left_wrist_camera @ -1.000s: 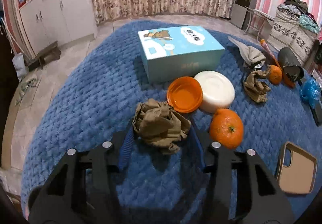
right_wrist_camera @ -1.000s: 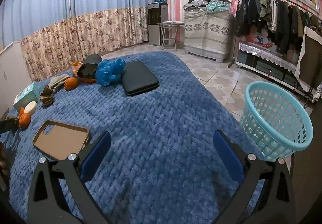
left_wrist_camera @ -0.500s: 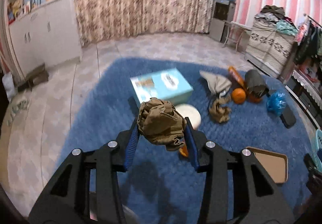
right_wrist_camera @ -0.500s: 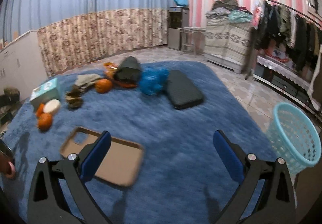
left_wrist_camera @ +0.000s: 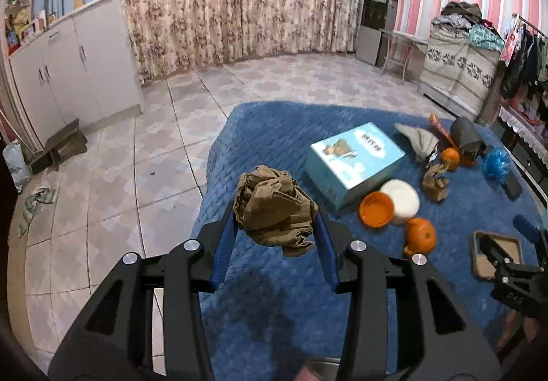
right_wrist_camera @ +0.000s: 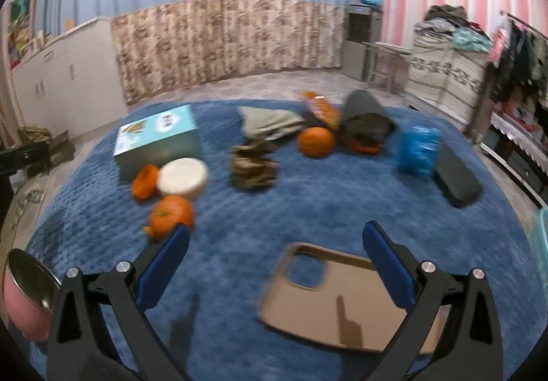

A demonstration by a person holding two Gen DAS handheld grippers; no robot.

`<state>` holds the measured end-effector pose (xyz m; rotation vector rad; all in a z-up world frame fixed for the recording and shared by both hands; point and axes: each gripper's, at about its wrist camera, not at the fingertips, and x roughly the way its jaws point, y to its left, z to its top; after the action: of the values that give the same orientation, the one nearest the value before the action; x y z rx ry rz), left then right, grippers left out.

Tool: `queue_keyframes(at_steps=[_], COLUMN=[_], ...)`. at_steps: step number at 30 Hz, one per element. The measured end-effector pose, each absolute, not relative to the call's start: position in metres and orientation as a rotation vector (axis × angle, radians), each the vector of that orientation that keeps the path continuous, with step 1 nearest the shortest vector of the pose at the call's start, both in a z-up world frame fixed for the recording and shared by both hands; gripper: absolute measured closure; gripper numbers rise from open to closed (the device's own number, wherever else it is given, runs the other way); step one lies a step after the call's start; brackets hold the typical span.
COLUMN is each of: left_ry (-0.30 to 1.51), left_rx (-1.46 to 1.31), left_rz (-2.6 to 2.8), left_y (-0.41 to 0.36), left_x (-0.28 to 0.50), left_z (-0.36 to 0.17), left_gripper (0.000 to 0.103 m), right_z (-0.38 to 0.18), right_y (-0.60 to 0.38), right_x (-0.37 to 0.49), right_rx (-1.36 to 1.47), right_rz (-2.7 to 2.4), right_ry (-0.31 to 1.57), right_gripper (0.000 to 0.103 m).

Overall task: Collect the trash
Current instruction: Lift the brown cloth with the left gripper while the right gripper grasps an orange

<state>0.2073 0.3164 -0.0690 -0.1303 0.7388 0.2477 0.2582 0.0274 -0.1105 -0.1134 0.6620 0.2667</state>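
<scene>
My left gripper (left_wrist_camera: 275, 215) is shut on a crumpled brown paper wad (left_wrist_camera: 270, 196) and holds it in the air above the near edge of the blue rug (left_wrist_camera: 274, 127). A second brown paper wad (right_wrist_camera: 255, 162) lies mid-rug, in front of a grey cloth (right_wrist_camera: 270, 122). A crumpled blue plastic bag (right_wrist_camera: 418, 151) lies further right. Wide open with nothing between its fingers, my right gripper (right_wrist_camera: 276, 230) hovers over the rug above a tan phone case (right_wrist_camera: 342, 299). The rim of the turquoise basket (right_wrist_camera: 543, 237) just shows at the right edge.
On the rug lie a light-blue box (right_wrist_camera: 157, 138), a white lid (right_wrist_camera: 183, 177), an orange lid (right_wrist_camera: 145, 180), two oranges (right_wrist_camera: 171, 215) (right_wrist_camera: 315, 141), a dark rolled item (right_wrist_camera: 366, 121) and a black case (right_wrist_camera: 457, 175). A pink metal cup (right_wrist_camera: 24, 299) is at the lower left. Tiled floor surrounds the rug.
My left gripper lifted the brown paper wad off the rug and drew back. My right gripper swung left, away from the basket, and now hangs over the phone case.
</scene>
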Motion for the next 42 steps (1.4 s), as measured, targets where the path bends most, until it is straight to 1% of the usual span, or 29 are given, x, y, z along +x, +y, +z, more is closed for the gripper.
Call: queue_keyframes(at_steps=[6,8,10,11,12,13,14,15,18,20,27,32,36,42], left_ry=[0.743,0.748,0.761,0.763,0.763,0.761,0.76,0.758,0.745,0.731,0.679,0.654,0.622,0.626], left_rx=[-0.141,-0.127,-0.14,-0.142,-0.14,-0.137,-0.137,-0.134,-0.11,-0.095,-0.073,-0.075,-0.043,-0.035], left_rz=[0.208,0.216,0.216,0.217,0.219,0.219,0.217,0.217,0.214,0.208,0.165,0.102,0.033,-0.091], left_y=[0.326,0.328,0.331,0.332,0.333,0.332,0.333,0.332,0.321,0.31,0.26,0.206,0.147,0.062], left_x=[0.214,0.218,0.222,0.223,0.223,0.224,0.224,0.224,0.226,0.225,0.224,0.226,0.23,0.241], left_z=[-0.076,-0.08,-0.083,-0.083,-0.082,-0.081,-0.081,-0.08,-0.072,-0.064,-0.035,-0.022,-0.016,-0.021], left_gripper=[0.061,0.061,0.061,0.061,0.061,0.061,0.061,0.061,0.061,0.061,0.061,0.061,0.061,0.061], right_z=[-0.128,-0.132,-0.136,-0.139,-0.141,-0.143,-0.144,-0.143,-0.133,-0.125,-0.091,-0.065,-0.047,-0.029], right_y=[0.073,0.082,0.087,0.09,0.092,0.094,0.098,0.099,0.095,0.082,-0.001,-0.077,-0.138,-0.218], right_x=[0.27,0.274,0.279,0.281,0.281,0.281,0.281,0.28,0.27,0.265,0.255,0.245,0.231,0.214], right_rx=[-0.168,-0.164,-0.16,-0.152,-0.145,-0.141,-0.143,-0.145,-0.152,-0.144,-0.071,-0.053,-0.036,-0.031], right_rz=[0.335,0.358,0.378,0.399,0.422,0.448,0.48,0.495,0.514,0.514,0.419,0.308,0.223,0.093], right_ry=[0.718,0.739,0.765,0.781,0.793,0.801,0.807,0.805,0.76,0.733,0.673,0.627,0.598,0.554], right_gripper=[0.006,0.012,0.025,0.027,0.034,0.047,0.055,0.065,0.068,0.069,0.069,0.069,0.069,0.069])
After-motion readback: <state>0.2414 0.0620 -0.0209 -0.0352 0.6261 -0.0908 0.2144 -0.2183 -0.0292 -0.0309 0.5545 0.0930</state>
